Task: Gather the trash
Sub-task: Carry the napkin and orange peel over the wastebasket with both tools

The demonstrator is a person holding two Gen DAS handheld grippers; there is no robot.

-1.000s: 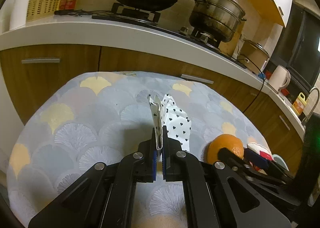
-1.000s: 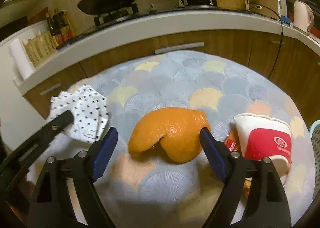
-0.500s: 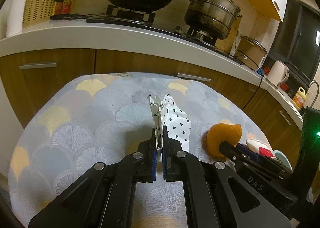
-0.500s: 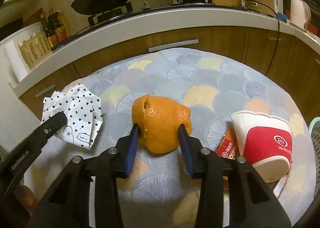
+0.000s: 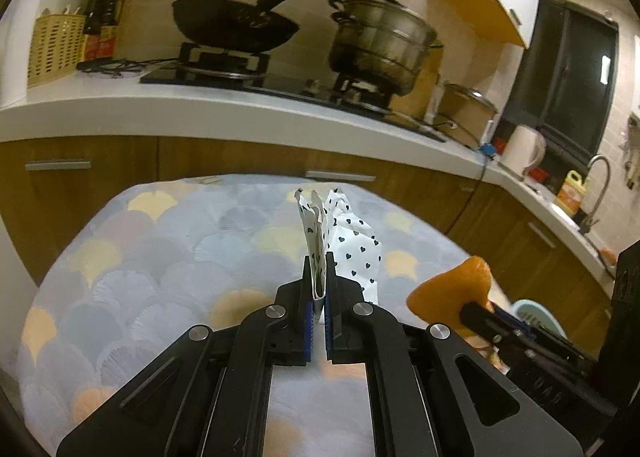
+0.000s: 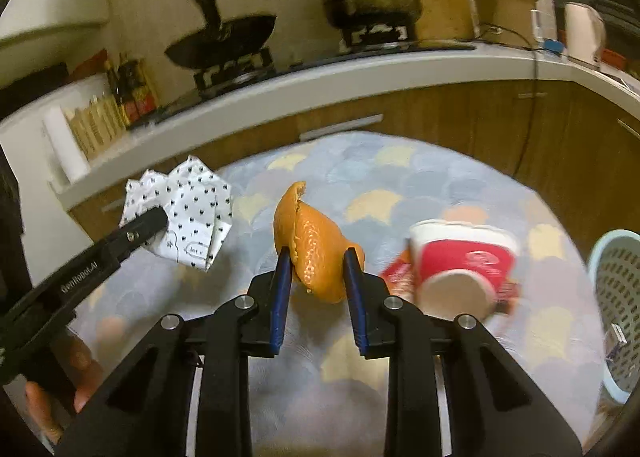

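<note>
My left gripper (image 5: 319, 273) is shut on a white paper wrapper with black hearts (image 5: 344, 241) and holds it above the patterned table; the wrapper also shows in the right wrist view (image 6: 192, 209). My right gripper (image 6: 318, 261) is shut on an orange peel (image 6: 312, 241) and holds it lifted off the table; the peel shows at the right of the left wrist view (image 5: 452, 293). A red and white paper cup (image 6: 464, 261) lies on its side on the table, right of the peel, over a red wrapper (image 6: 394, 277).
A light blue perforated basket (image 6: 616, 289) stands at the table's right edge. The round table (image 5: 160, 249) has a scallop-pattern cloth. Behind it runs a kitchen counter (image 5: 200, 105) with a frying pan, a pot and a kettle.
My right gripper closed on the orange peel and lifted it off the table. My left gripper rose a little with the wrapper still in it.
</note>
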